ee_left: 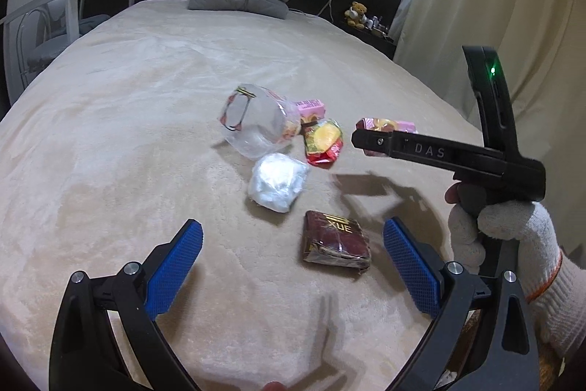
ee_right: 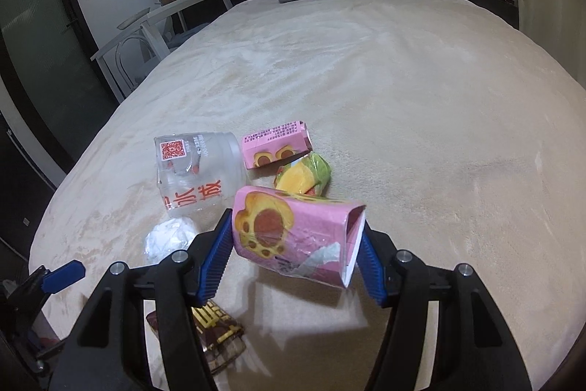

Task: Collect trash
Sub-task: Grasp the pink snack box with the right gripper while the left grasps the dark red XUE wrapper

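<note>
Above the cream-covered bed (ee_right: 421,90), the right claw (ee_right: 296,244) clamps a pink carton (ee_right: 293,237) between its blue pads, lifted clear of the blanket; beyond the carton lie a clear plastic cup (ee_right: 199,171), a second pink carton (ee_right: 276,149) and a yellow-green wrapper (ee_right: 304,176); nearer than it, a white wad (ee_left: 276,185) and dark brown packet (ee_left: 335,239) lie before the left claw (ee_left: 293,266), its fingers spread wide, holding nothing.

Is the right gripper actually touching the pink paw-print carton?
Touching. In the right wrist view both blue pads of the right gripper press the sides of the pink paw-print carton, holding it clear of the bed.
</note>
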Demonstrator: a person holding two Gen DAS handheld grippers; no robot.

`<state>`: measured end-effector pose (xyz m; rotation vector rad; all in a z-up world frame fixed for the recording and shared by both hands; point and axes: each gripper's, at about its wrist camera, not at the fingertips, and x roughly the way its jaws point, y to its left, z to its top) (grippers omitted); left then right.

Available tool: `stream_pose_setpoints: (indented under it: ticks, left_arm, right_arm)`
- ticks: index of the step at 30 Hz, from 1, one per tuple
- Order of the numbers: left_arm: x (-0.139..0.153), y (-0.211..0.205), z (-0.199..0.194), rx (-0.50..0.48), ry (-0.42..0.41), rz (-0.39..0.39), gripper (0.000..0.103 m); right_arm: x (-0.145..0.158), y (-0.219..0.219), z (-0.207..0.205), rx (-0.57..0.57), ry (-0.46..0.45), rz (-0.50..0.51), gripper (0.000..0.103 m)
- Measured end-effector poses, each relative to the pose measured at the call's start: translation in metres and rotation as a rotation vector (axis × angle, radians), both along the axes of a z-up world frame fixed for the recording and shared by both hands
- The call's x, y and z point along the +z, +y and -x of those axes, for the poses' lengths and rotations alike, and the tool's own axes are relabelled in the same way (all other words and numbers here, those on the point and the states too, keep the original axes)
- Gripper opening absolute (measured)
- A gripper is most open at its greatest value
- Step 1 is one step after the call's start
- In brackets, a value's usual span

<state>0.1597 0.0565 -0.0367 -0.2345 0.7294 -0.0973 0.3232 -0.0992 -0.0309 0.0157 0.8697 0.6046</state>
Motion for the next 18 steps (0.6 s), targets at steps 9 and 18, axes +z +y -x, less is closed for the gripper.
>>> stream_pose_setpoints:
  ticks: [9,18]
  left_arm:
    - [-0.025,-0.044,-0.024,-0.074,0.110,-0.142,0.096]
    - [-0.039,-0.072,-0.047,-0.059,0.158,-0.234,0.084]
  right_arm:
    - [0.009,-0.033,0.015,0.014,0.011,-0.018,0.062]
    - [0.013,-0.055,0.026,0.043,0.019,-0.022,0.062]
